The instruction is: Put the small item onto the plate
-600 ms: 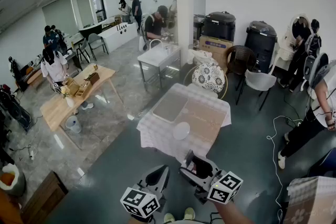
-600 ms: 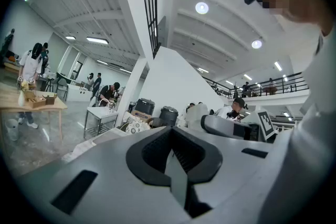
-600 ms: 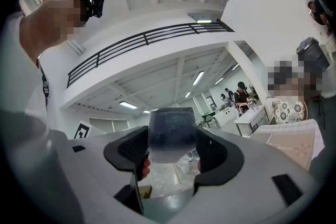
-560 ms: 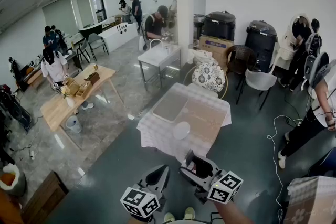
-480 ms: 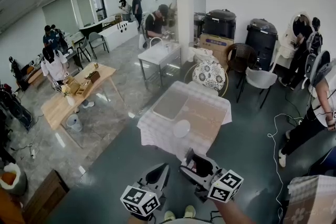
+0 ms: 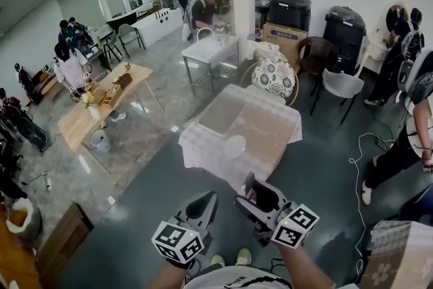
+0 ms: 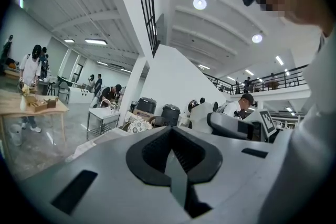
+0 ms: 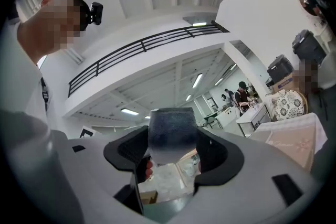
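Observation:
A white plate (image 6: 235,146) lies near the front edge of a table with a checked cloth (image 6: 270,135), some way ahead of me. My right gripper (image 6: 257,194) is held low and short of the table. It is shut on the small item (image 8: 172,134), a dark grey, fuzzy, rounded block that fills the gap between the jaws. My left gripper (image 6: 210,198) is beside it on the left, jaws shut together and empty, as the left gripper view (image 7: 169,136) shows. The clothed table (image 8: 294,136) appears at the right edge of the right gripper view.
A grey tray (image 6: 222,115) lies on the table behind the plate. A round patterned chair (image 6: 275,78), a white chair (image 6: 338,86) and a metal table (image 6: 210,51) stand beyond. A wooden table (image 6: 101,112) is at the left, a floor cable (image 6: 358,159) and a person (image 6: 413,132) at the right.
The head view has shifted slightly, so the table and plate sit a little lower and nearer in the picture. Both grippers keep about the same place and the same jaw state.

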Demonstrator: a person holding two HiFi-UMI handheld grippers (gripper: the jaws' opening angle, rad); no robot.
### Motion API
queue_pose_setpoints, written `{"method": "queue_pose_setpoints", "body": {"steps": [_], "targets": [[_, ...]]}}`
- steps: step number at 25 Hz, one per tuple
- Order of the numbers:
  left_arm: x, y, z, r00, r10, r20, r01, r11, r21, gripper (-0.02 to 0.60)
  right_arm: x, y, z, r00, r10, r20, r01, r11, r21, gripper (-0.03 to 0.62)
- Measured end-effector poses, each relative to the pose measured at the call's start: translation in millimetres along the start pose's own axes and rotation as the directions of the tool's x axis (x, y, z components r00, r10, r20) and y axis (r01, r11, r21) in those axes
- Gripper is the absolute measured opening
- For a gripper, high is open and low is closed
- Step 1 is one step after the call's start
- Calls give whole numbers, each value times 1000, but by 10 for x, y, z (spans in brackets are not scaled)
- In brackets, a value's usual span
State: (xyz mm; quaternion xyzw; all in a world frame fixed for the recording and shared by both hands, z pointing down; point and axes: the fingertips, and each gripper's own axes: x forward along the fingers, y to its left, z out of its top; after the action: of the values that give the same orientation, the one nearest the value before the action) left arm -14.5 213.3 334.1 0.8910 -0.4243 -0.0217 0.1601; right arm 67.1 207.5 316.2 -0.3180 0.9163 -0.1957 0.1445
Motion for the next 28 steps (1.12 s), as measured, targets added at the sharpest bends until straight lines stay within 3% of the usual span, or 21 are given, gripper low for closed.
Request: {"method": "queue_pose_setpoints", "body": {"steps": [6, 15, 28], "targets": [[99, -27, 38, 1000, 18, 9, -18, 1000, 14, 6, -129, -177, 118, 999, -11, 39, 10, 1000, 19, 301], [323, 49, -12, 1000, 21, 7, -22, 999, 27, 6, -56, -402, 69, 1000, -23, 14, 23, 1000, 20, 301], [1106, 840, 57, 999, -40, -26, 40, 999, 14, 6, 720, -1126, 53, 996, -93, -14, 94, 995, 23, 301]]}}
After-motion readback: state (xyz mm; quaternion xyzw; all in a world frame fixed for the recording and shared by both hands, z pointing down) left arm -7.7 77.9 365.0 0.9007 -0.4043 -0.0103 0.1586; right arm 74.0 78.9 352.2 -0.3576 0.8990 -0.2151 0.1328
